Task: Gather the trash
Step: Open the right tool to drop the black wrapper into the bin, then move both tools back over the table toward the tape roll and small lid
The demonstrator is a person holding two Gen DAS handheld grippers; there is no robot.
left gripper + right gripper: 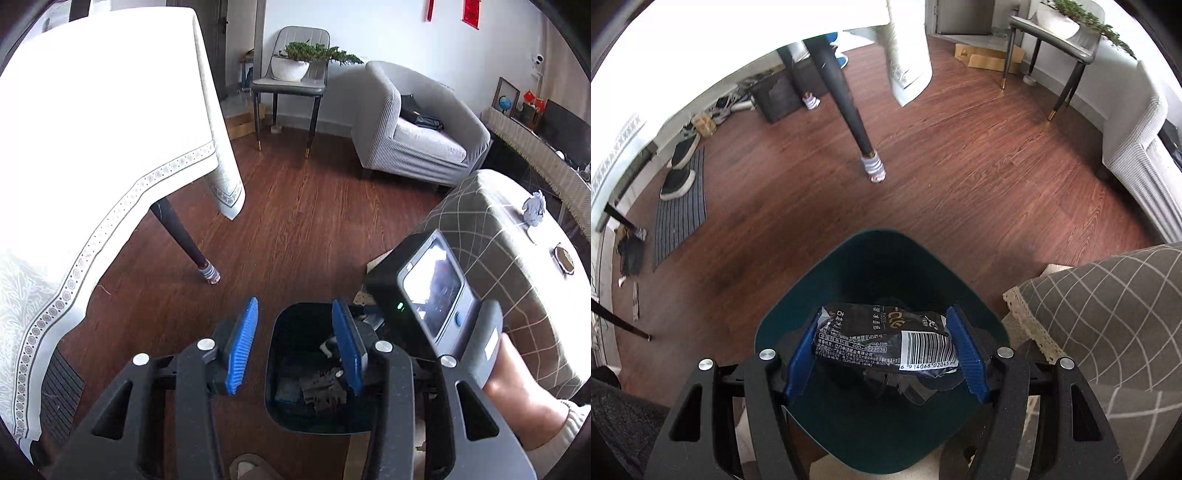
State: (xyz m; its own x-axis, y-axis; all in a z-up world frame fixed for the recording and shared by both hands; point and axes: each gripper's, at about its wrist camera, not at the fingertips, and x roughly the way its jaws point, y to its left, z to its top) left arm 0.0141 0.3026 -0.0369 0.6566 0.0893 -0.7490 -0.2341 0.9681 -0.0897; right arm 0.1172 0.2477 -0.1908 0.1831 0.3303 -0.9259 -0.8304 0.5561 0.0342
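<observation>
Right gripper points steeply down over the dark teal plastic trash bin; blue pads pinch a crumpled black tissue wrapper w/ barcode above the bin mouth. Left gripper angled down over the bin; fingers spread, nothing between.

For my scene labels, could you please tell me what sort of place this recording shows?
Most likely a home living room: a grey armchair, a table under a white tablecloth and a potted plant on a chair, on a wood floor.
</observation>
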